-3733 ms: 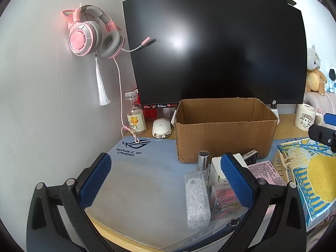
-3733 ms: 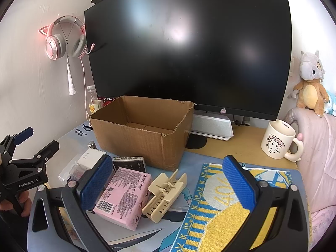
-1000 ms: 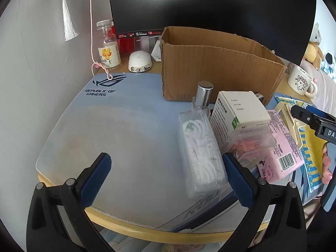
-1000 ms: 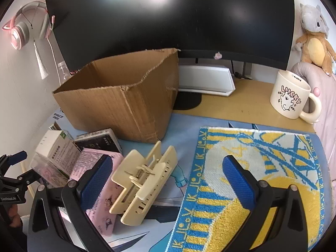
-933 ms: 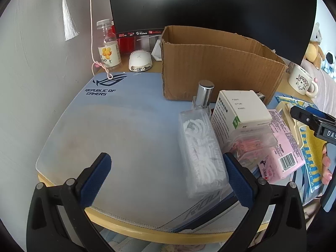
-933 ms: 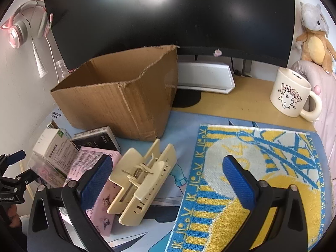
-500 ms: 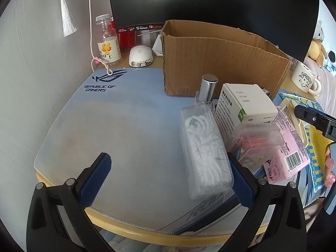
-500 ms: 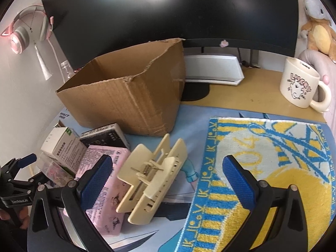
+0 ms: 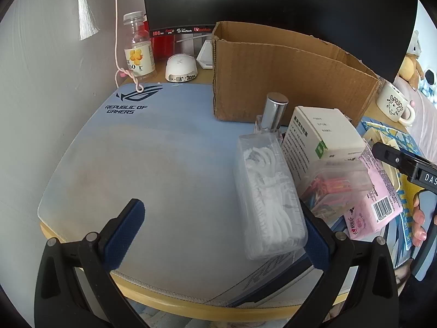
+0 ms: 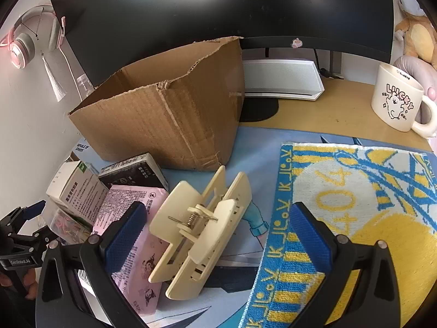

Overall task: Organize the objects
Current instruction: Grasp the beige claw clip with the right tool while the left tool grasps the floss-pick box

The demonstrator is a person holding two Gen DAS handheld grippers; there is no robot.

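Toward the back of the surface (image 9: 174, 304), just in front of the black monitor (image 10: 218, 8), stands an open brown cardboard box (image 9: 286, 76). Before its front wall lies a tight cluster of small things: a clear plastic case of white cable (image 9: 269, 194), a glass bottle with a silver cap (image 9: 274, 109) behind it, a white carton with a green mark (image 9: 322, 134) resting tilted on a clear box of coloured clips (image 9: 336, 183), a pink printed packet (image 10: 128, 235) and a black printed packet (image 10: 136, 170) touching the box's foot. A cream plastic spring clip (image 10: 203, 228) lies partly on the pink packet, just beside a yellow-and-blue towel (image 10: 355, 218) spread toward the surface's right edge.

The left gripper (image 9: 221, 233) hovers near the front edge with its jaws spread wide and empty — the cable case sits just inside its right finger (image 9: 314, 246). The right gripper (image 10: 215, 235) hangs over the cream clip, jaws likewise wide apart, gripping nothing; whether the blue pads touch anything I cannot tell. A hand (image 9: 419, 227) shows on its handle.

At the back left corner stand a clear bottle with a flower label (image 9: 138, 52) and a white rounded gadget (image 9: 181, 68) — a white "LUCKY" mug (image 10: 398, 101) sits at the back right.
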